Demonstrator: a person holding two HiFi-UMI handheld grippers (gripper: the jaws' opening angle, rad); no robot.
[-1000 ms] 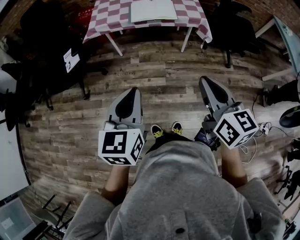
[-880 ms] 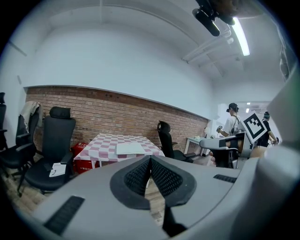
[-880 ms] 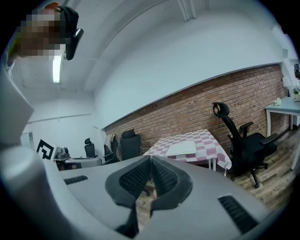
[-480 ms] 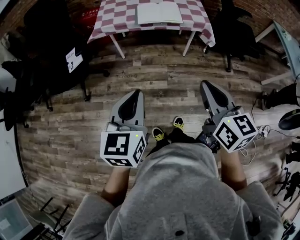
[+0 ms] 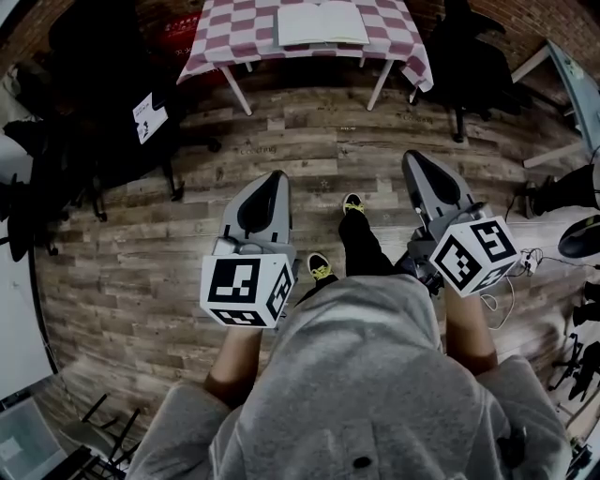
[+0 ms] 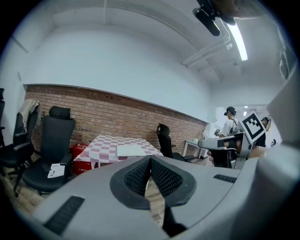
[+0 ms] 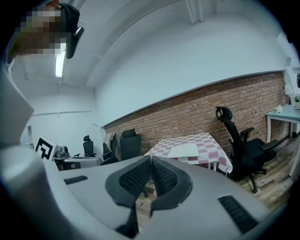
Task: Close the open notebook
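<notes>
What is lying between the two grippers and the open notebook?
In the head view, only bare wooden floor separates the left gripper and right gripper from the checkered table carrying the open notebook.

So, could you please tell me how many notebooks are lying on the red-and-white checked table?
1. The white open notebook lies around the middle of the red-and-white checked table, pages up. The gripper views show the whole tabletop with no second one.
</notes>
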